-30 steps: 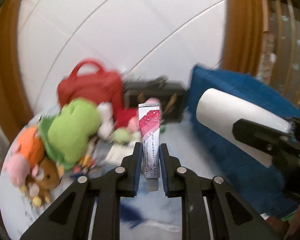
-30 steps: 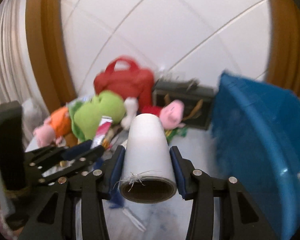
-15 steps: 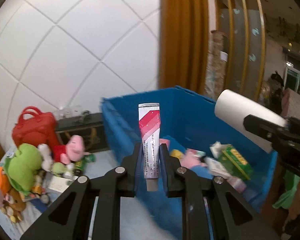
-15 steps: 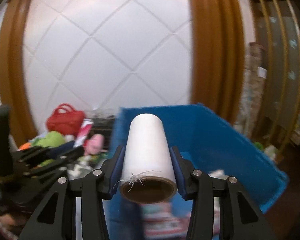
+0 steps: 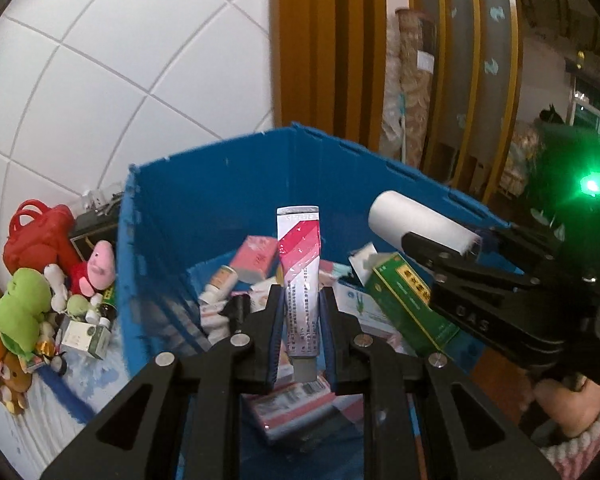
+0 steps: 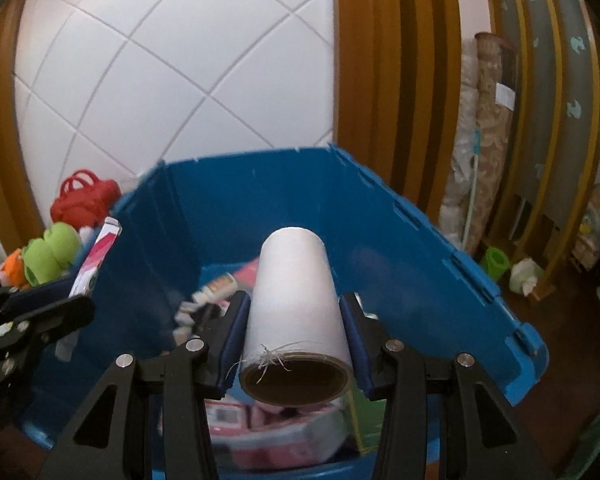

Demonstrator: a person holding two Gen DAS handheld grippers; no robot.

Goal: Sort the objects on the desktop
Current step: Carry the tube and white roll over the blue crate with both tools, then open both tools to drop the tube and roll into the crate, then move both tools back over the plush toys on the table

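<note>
A pink-striped tube [image 5: 300, 276] is clamped in the left gripper [image 5: 300, 320] and a white paper roll [image 6: 296, 304] in the right gripper [image 6: 296, 344]; below both, the part-filled blue plastic crate [image 6: 400, 248] awaits them, while plush toys [image 5: 24, 312] to the left remain unsorted.

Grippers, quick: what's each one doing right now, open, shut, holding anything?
Left gripper: shut on the tube, above the blue bin.
Right gripper: shut on the white roll, above the same bin.
</note>
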